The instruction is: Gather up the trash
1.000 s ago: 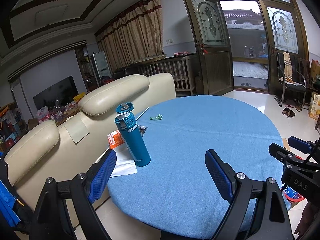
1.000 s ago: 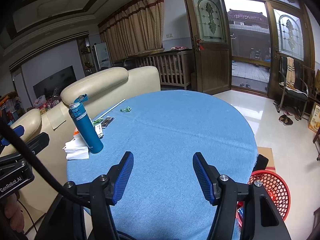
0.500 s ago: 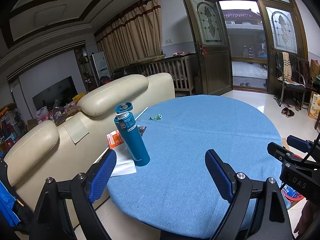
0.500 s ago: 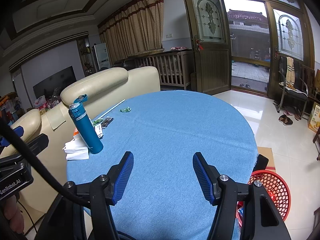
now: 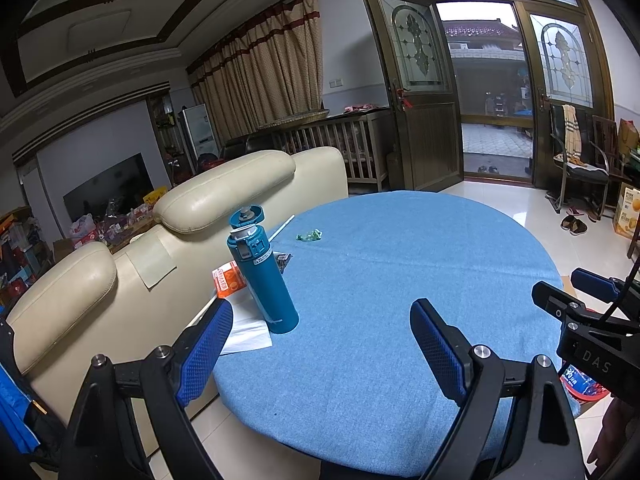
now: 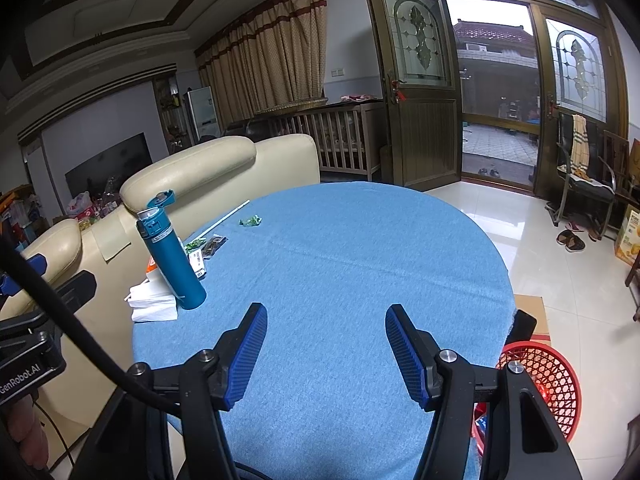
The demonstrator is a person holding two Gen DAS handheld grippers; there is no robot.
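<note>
Lying on the blue tablecloth (image 6: 360, 260), one crumpled green wrapper (image 6: 250, 221) sits near the far left edge, and a second green scrap (image 6: 195, 244) rests beside a dark packet (image 6: 212, 245) behind the one teal bottle (image 6: 172, 256). One orange carton (image 5: 229, 282) and a white tissue stack (image 6: 154, 304) lie at the bottle's foot. So litter remains on the table; one red mesh basket (image 6: 556, 376) stands on the floor at right, its contents mostly hidden. Both the left gripper (image 5: 320, 348) and right gripper (image 6: 326, 354) hover with jaws apart, holding nothing.
</note>
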